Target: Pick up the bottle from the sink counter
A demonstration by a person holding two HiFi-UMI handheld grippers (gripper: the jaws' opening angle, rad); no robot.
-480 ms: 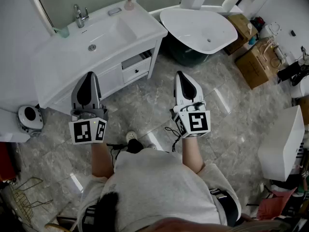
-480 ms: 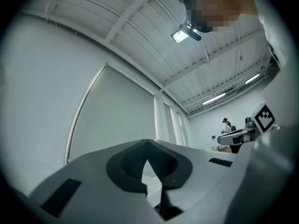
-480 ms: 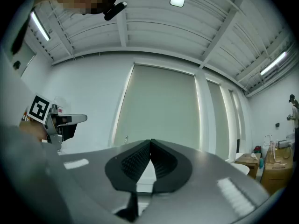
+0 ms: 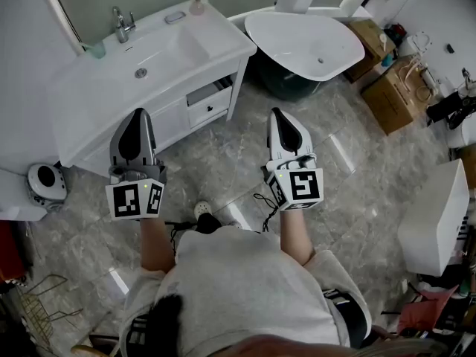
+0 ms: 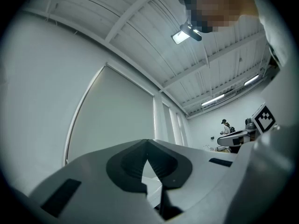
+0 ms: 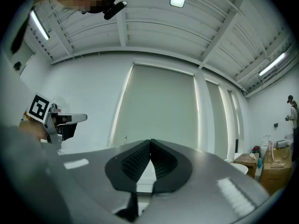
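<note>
Two clenched, empty grippers, left gripper (image 4: 138,114) and right gripper (image 4: 277,114); one bottle (image 4: 198,7) on sink counter (image 4: 93,91)

Small pink bottle (image 4: 198,7) stands at the back right corner of the white sink counter (image 4: 89,103), the chrome tap (image 4: 123,24) well to its left along the back edge. White oval tub (image 4: 305,44) sits right of the counter, brown cardboard boxes (image 4: 394,95) further right. Left gripper (image 4: 138,114) is before the counter's front edge, right gripper (image 4: 277,112) over the grey marble floor (image 4: 223,162) before the tub.
</note>
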